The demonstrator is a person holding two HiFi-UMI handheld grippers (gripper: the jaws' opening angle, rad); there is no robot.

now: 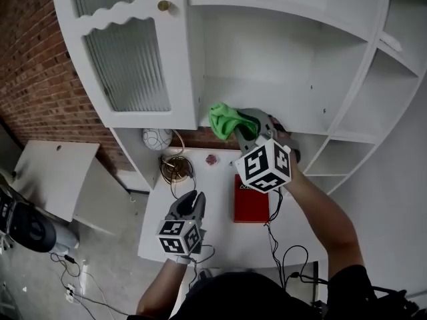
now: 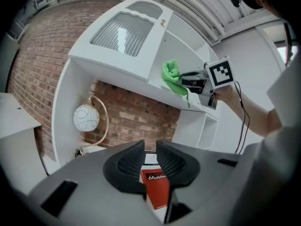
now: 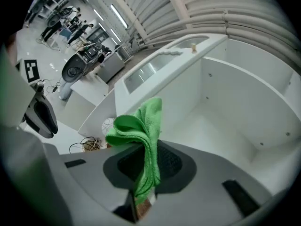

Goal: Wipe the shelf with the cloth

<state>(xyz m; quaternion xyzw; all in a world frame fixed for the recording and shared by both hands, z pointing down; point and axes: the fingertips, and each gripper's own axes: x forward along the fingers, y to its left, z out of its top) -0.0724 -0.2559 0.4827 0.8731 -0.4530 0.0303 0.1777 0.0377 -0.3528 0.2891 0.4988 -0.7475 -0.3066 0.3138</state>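
Observation:
A green cloth (image 1: pixel 225 120) hangs bunched at the front edge of the white cabinet's open shelf (image 1: pixel 267 92). My right gripper (image 1: pixel 241 127) is shut on it, raised to shelf height. In the right gripper view the cloth (image 3: pixel 141 126) drapes down between the dark pads of the right gripper (image 3: pixel 148 161), with the bare shelf (image 3: pixel 211 131) beyond. The left gripper view shows the cloth (image 2: pixel 173 76) against the shelf edge. My left gripper (image 1: pixel 192 199) hangs low over the table, its jaws close together on nothing (image 2: pixel 150 161).
A red book (image 1: pixel 251 202) lies on the white table (image 1: pixel 213 239) under the shelf. A round white lamp (image 1: pixel 157 139) and coiled cables (image 1: pixel 177 169) sit at the table's back left. A glass-fronted cabinet door (image 1: pixel 127 59) stands left of the shelf.

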